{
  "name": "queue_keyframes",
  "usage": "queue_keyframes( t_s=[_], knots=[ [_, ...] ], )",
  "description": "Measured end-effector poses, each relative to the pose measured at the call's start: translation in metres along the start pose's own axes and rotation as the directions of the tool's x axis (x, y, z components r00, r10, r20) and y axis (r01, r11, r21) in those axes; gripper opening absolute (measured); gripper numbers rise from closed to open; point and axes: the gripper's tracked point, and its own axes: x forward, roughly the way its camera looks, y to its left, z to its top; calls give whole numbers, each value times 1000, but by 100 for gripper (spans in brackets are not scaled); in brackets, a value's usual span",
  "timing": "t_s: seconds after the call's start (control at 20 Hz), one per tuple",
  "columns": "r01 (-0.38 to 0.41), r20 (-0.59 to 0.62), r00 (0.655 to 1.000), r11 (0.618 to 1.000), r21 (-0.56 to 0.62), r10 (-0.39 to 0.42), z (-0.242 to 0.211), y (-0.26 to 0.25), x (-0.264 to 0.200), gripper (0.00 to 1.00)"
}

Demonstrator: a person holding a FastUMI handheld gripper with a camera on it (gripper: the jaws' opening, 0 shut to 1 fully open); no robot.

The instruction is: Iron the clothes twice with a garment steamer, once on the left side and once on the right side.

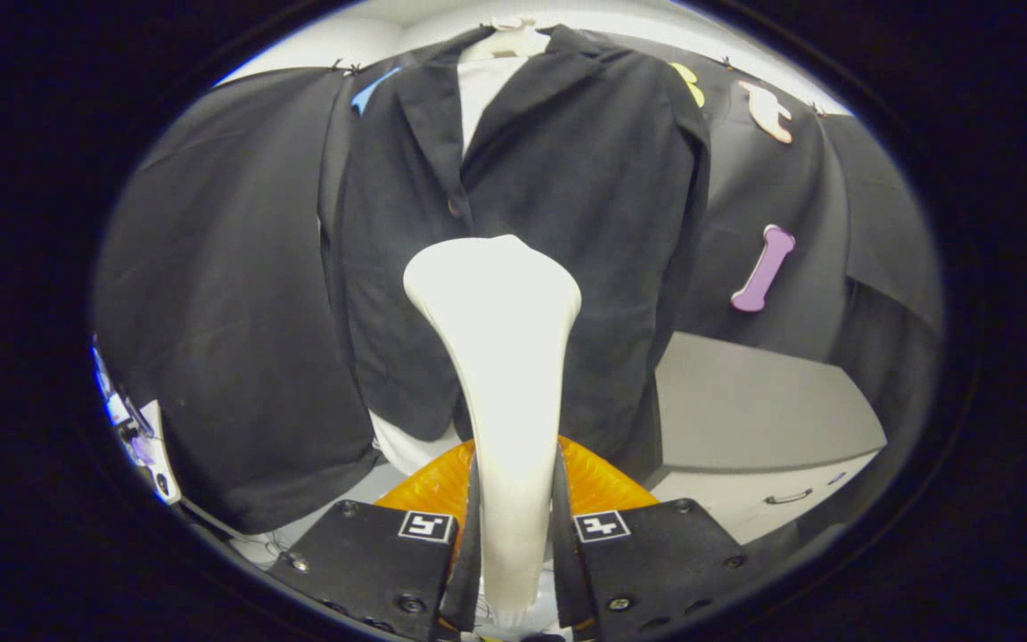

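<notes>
A black jacket (pixel 558 205) over a white shirt (pixel 482 85) hangs on a pale hanger (pixel 513 40) straight ahead. My gripper (pixel 513 544) is shut on the white garment steamer (pixel 496 339), both fingers pressing on its narrow handle. The steamer's broad head rises in front of the jacket's lower middle, near the button line. Whether the head touches the cloth I cannot tell. An orange part (pixel 603 481) of the steamer shows behind the fingers.
A grey cabinet (pixel 754 410) with a drawer handle (pixel 788 497) stands right of the jacket, below the booth wall. Some small equipment (pixel 135 437) sits low at the far left. The white shirt hem (pixel 406 450) hangs below the jacket.
</notes>
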Motion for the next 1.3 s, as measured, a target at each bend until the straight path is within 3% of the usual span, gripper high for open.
queue_keyframes(
  t_s=[0.45, 0.8, 1.05, 1.3],
  knots=[
    [-42, 201, 979, 999, -26, 46, 140, 54, -25, 36],
    [-63, 274, 958, 996, -64, 79, 215, 105, -19, 36],
    [-48, 274, 959, 995, -91, 71, 237, 128, 1, 36],
    [-17, 215, 976, 996, -93, 37, 220, 128, 32, 36]
  ],
)
